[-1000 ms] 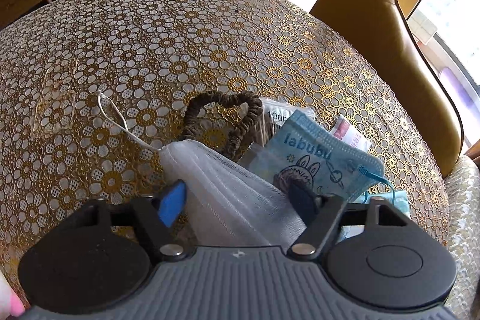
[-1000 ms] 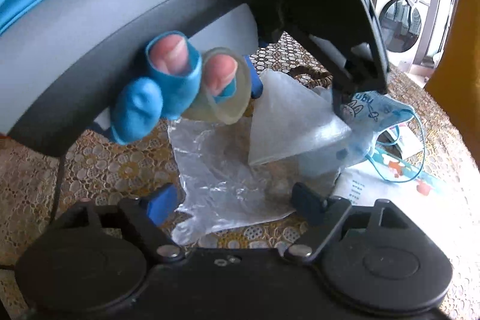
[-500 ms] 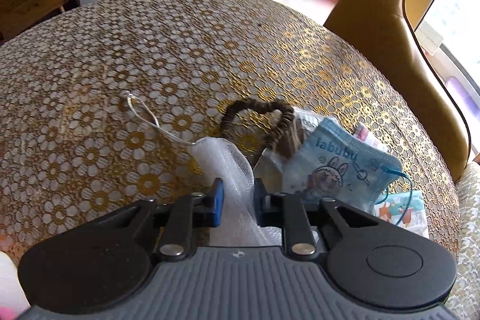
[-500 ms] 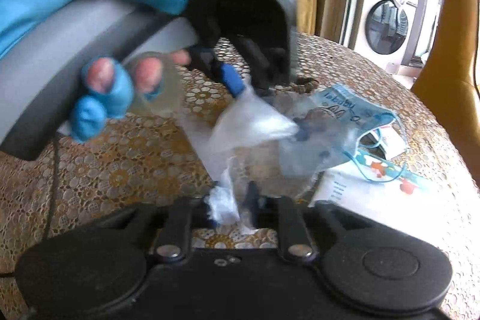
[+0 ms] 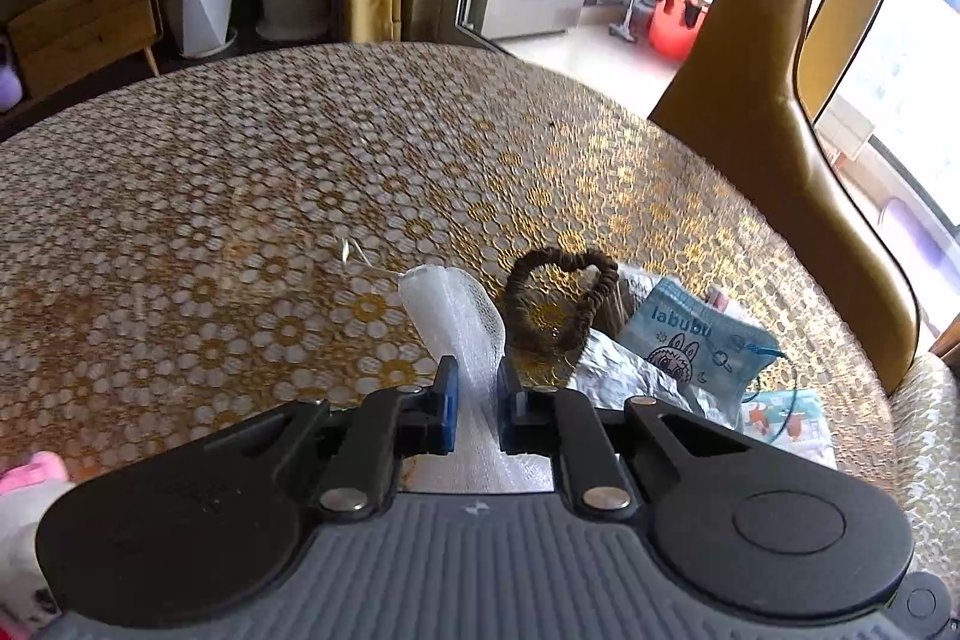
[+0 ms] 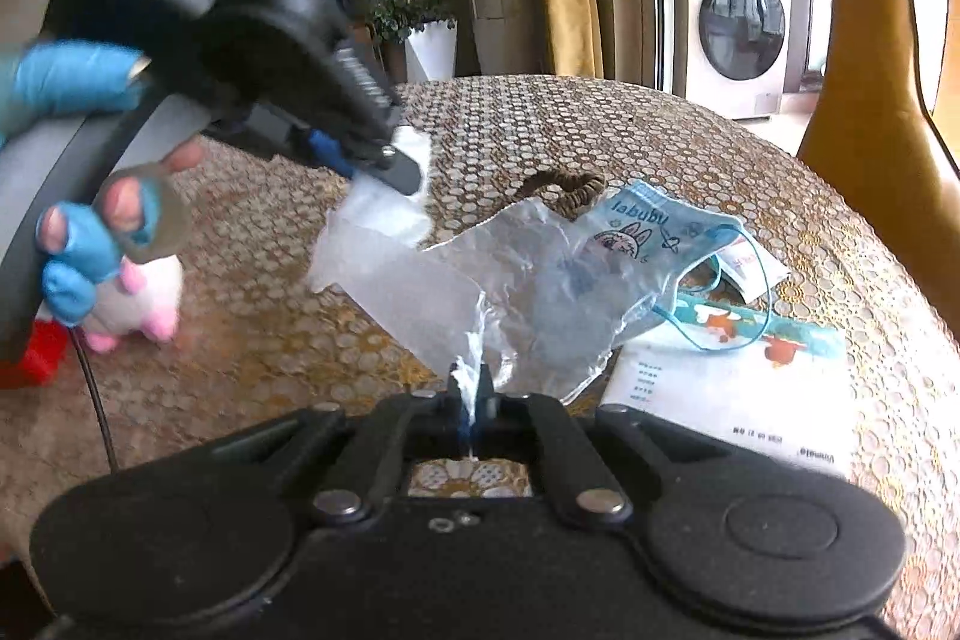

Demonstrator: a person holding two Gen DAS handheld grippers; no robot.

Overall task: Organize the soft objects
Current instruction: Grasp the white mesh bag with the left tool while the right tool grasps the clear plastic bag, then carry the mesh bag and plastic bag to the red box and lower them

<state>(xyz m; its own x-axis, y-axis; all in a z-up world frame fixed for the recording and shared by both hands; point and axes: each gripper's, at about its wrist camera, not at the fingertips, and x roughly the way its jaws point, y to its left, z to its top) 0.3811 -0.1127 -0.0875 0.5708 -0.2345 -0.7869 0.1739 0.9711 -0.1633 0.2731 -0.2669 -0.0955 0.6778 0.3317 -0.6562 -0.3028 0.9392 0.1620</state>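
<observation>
My left gripper (image 5: 476, 403) is shut on a white mesh pouch (image 5: 459, 316) and holds it above the table; it also shows in the right wrist view (image 6: 384, 163) with the pouch (image 6: 384, 214) hanging from it. My right gripper (image 6: 472, 400) is shut on the edge of a clear plastic bag (image 6: 528, 280), which stretches up toward the pouch. A brown hair scrunchie (image 5: 561, 301) and a blue "labubu" face mask (image 5: 696, 343) lie on the table behind the bag.
The round table has a gold floral lace cloth (image 5: 300, 196). A printed white packet (image 6: 738, 394) lies at the right. A pink and white plush toy (image 6: 141, 304) sits at the left. A mustard chair (image 5: 780, 100) stands beyond the right edge.
Both grippers closed, the left on the mesh pouch, the right on the plastic bag. The left gripper then lifted the pouch up and away; the bag is pulled taut.
</observation>
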